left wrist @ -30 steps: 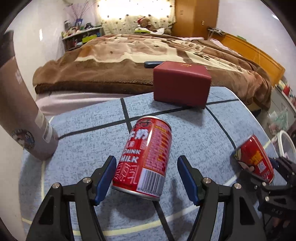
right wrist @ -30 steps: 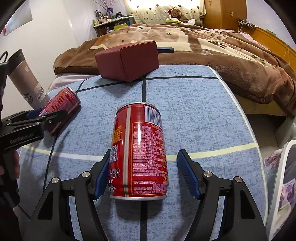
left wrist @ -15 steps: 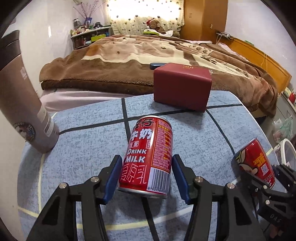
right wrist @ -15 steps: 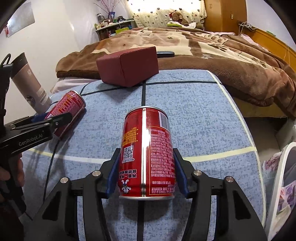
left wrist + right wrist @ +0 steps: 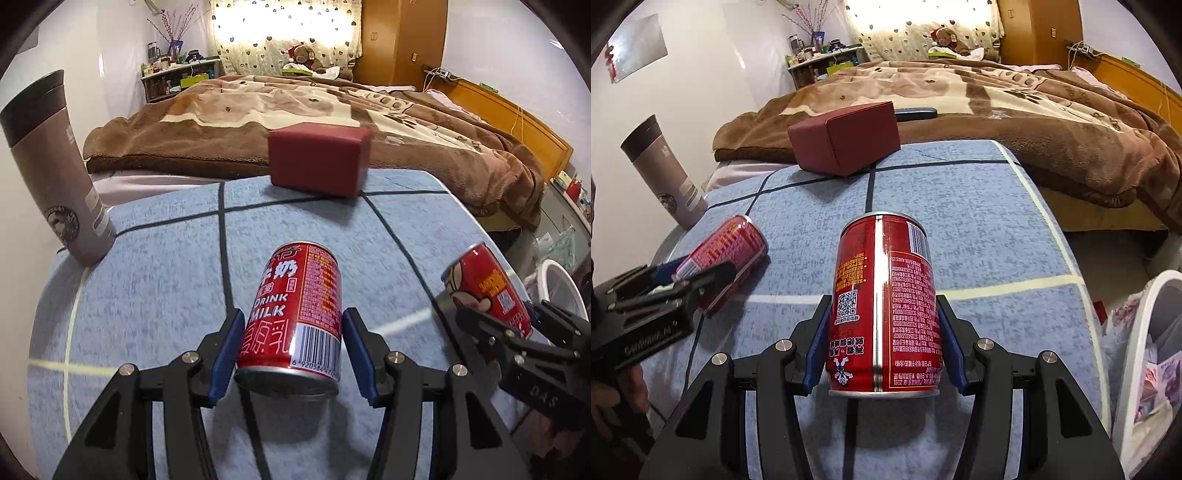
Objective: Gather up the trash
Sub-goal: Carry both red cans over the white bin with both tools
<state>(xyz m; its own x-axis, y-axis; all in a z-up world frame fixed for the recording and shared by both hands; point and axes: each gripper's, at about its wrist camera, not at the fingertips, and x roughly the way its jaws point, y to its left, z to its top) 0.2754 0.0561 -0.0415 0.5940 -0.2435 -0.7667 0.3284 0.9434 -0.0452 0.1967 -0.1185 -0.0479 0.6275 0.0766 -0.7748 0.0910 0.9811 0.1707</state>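
Observation:
My left gripper (image 5: 291,350) is shut on a red "Drink Milk" can (image 5: 295,310) and holds it lifted above the blue tablecloth (image 5: 147,295), casting a shadow below. My right gripper (image 5: 882,347) is shut on a second red can (image 5: 886,306), also off the cloth. In the left wrist view the right gripper's can (image 5: 487,288) shows at the right. In the right wrist view the left gripper's can (image 5: 727,258) shows at the left.
A dark red box (image 5: 317,166) sits at the table's far edge. A brown tumbler (image 5: 55,170) stands at the far left. A white bin with a bag liner (image 5: 1145,362) stands on the floor to the right. A bed (image 5: 332,103) lies behind the table.
Both grippers closed from open onto their cans and lifted them off the tablecloth.

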